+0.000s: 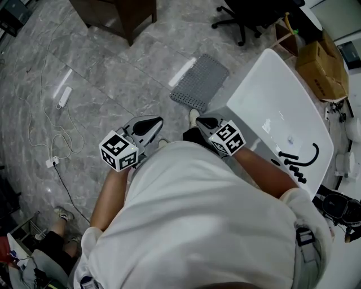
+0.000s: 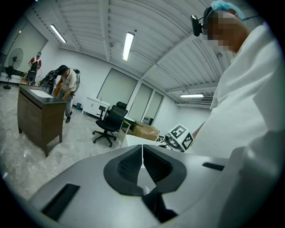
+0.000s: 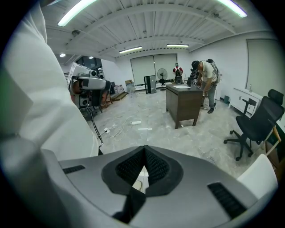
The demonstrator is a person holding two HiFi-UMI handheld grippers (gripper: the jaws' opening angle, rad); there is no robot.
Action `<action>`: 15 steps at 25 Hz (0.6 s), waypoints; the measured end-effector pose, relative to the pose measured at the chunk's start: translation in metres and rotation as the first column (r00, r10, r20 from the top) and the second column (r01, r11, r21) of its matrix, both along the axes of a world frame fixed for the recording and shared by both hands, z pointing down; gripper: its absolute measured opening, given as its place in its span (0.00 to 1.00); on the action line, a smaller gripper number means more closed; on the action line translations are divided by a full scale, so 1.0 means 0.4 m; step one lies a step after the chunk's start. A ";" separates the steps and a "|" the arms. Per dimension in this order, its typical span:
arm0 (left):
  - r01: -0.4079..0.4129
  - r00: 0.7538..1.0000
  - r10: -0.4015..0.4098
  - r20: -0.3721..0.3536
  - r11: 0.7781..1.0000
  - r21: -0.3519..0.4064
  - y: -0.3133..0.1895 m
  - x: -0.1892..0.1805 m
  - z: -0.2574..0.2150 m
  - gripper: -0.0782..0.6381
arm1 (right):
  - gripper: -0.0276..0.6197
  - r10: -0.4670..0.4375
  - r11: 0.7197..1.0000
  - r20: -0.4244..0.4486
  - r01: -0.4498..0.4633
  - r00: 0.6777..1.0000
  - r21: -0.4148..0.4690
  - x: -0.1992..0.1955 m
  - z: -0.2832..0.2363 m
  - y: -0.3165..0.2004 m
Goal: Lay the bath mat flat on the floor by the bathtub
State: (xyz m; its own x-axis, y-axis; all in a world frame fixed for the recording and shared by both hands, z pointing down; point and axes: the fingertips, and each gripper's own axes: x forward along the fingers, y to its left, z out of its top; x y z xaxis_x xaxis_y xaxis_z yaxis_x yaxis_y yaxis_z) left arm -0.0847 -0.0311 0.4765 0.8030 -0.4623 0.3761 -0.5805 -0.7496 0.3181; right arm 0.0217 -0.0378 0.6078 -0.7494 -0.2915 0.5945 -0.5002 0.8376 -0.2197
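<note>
Two grippers hang close in front of your white shirt, and neither holds anything. Your left gripper point(image 1: 152, 125) has its jaws shut, the ribbed black pads meeting along a thin seam with nothing caught between them. Your right gripper point(image 1: 204, 121) is the same, jaws closed tip to tip and empty. Each carries its marker cube nearest your body, and the two are well apart, one on either side of your chest. The grey studded rubber bath mat point(image 1: 200, 82) lies flat on the grey marble floor point(image 1: 113, 73), far from you and between the two grippers' lines, with its right edge just beside the far left end of the white bathtub point(image 1: 265, 96). That tub runs diagonally along your right side, with black fittings on its near right rim. Neither gripper touches the mat or the tub. On the far left of the floor you have a dark brown wooden cabinet point(image 1: 121, 14); a black office chair point(image 1: 248, 17) stands far beyond the tub, and a brown cardboard box point(image 1: 321, 65) sits to the tub's far right. A white power strip point(image 1: 65, 96) with a trailing cable lies on the floor at your left.
</note>
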 end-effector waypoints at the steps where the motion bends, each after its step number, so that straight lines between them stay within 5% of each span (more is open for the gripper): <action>1: -0.002 1.000 0.002 0.000 1.000 -0.003 -0.002 0.003 0.003 0.14 | 0.05 0.000 1.000 -0.001 0.000 1.000 -0.001 0.001 0.003 -0.002; 15: -0.010 1.000 0.011 0.020 0.999 -0.032 -0.064 0.039 0.030 0.14 | 0.05 -0.024 0.998 0.006 0.024 1.000 -0.054 -0.004 0.062 -0.060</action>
